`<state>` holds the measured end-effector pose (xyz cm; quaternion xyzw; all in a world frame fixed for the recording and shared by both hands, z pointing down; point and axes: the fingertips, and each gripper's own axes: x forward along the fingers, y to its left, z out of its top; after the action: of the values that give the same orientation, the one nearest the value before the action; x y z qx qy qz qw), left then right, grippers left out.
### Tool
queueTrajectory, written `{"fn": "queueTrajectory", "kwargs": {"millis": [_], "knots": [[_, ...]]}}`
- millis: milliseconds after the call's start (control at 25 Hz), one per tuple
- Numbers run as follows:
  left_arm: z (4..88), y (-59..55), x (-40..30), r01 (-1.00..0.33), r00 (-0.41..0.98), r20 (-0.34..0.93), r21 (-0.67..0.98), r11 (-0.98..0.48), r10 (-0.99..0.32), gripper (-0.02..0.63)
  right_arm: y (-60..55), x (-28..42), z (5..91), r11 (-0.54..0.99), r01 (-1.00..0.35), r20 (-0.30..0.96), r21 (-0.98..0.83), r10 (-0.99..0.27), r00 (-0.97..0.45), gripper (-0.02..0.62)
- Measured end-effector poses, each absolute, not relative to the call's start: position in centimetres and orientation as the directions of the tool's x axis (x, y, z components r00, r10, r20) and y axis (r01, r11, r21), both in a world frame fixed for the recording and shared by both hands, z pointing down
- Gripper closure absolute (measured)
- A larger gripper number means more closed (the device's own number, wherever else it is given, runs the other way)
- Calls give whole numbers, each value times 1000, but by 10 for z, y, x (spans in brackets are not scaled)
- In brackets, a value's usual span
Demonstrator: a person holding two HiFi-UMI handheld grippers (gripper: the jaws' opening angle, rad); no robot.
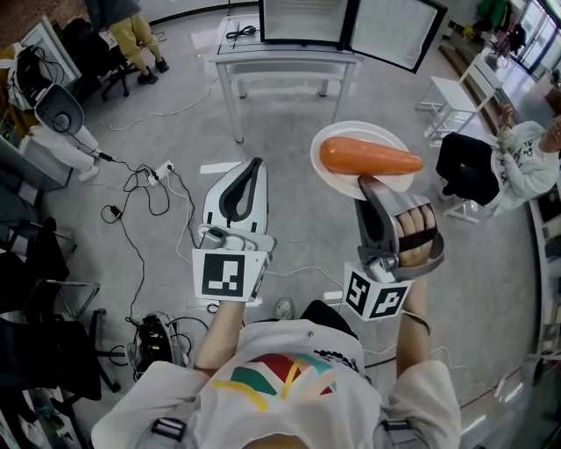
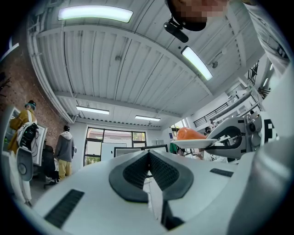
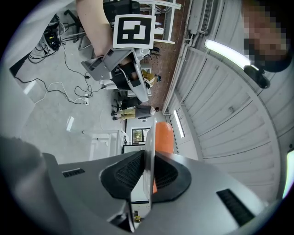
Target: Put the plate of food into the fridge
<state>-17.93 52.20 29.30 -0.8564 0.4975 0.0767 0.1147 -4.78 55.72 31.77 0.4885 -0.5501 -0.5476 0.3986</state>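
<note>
In the head view a white plate (image 1: 337,171) carries a long orange piece of food (image 1: 368,156). My right gripper (image 1: 366,182) is shut on the plate's near rim and holds it level above the floor. In the right gripper view the plate's rim (image 3: 148,137) stands edge-on between the pads, with the orange food (image 3: 163,137) behind it. My left gripper (image 1: 256,163) hangs to the plate's left, shut and empty, its pads (image 2: 158,172) meeting. Ahead, the small fridge (image 1: 305,22) sits on a white table (image 1: 289,63) with its door (image 1: 399,33) swung open to the right.
A person sits at the right (image 1: 517,158) beside a white stool (image 1: 451,101). Cables and a power strip (image 1: 158,174) lie on the floor at left, with chairs and gear further left. Another person (image 1: 131,31) stands at the far left.
</note>
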Motion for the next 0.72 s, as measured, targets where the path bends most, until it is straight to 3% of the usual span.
{"fn": "queueTrajectory", "kwargs": {"millis": [720], "knots": [[303,411,-151,-873,488,-233,-136,-469,-841,600,443,-24,341,-34,-115,-60,993,-971,-233,555]]}}
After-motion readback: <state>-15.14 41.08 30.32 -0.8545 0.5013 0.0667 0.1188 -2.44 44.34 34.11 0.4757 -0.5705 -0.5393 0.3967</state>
